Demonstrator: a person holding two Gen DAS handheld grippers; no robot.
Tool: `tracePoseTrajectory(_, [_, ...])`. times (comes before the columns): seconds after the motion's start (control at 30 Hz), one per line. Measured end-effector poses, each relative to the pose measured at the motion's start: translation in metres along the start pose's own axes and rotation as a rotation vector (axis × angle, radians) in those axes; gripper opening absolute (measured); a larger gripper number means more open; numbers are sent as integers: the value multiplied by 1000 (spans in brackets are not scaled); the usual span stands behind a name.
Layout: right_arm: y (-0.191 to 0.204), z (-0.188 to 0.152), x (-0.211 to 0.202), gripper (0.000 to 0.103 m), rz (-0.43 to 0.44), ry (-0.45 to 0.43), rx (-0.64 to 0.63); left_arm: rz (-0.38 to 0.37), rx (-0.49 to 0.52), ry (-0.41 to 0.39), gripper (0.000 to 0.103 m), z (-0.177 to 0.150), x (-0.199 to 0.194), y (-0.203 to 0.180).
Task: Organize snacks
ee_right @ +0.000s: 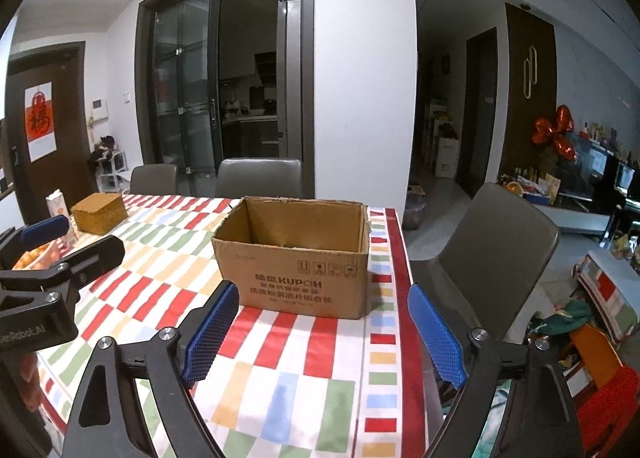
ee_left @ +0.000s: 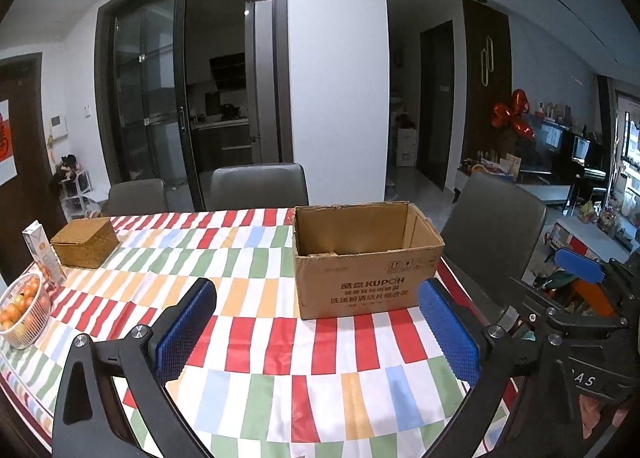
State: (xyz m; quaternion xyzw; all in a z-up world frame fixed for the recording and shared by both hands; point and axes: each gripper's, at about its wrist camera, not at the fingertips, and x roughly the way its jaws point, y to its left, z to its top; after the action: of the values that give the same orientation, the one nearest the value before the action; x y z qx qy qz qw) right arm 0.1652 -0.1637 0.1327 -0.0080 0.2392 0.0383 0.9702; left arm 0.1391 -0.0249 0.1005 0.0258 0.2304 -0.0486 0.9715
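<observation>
On the bench (ee_left: 256, 338), under its checked cloth, a mesh bowl of oranges (ee_left: 22, 308) sits at the far left, with a carton (ee_left: 42, 254) and a woven box (ee_left: 86, 242) just behind it. The left hand-held gripper (ee_left: 316, 322) is spread wide and holds nothing. Ahead stands an open cardboard box (ee_right: 296, 258), near the bench's right edge. The right hand-held gripper (ee_right: 324, 334) is likewise spread and empty. A grey chair (ee_right: 492, 250) stands rightmost.

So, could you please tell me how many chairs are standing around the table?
3: two chairs at the far side, one left and one centre, and a third off the right end beside the cardboard box. Others nearer the cameras may be hidden.
</observation>
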Motion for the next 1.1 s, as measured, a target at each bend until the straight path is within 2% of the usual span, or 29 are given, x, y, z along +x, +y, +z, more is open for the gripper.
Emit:
tracePoseTrajectory(0.47, [-2,-5,-8,88,15,4,15,21,0,-26,103,-8,-19,4])
tracePoseTrajectory(1.1, [-1,-3,-12,88,11,-5,10,22,6,-6,103,-13,-13,4])
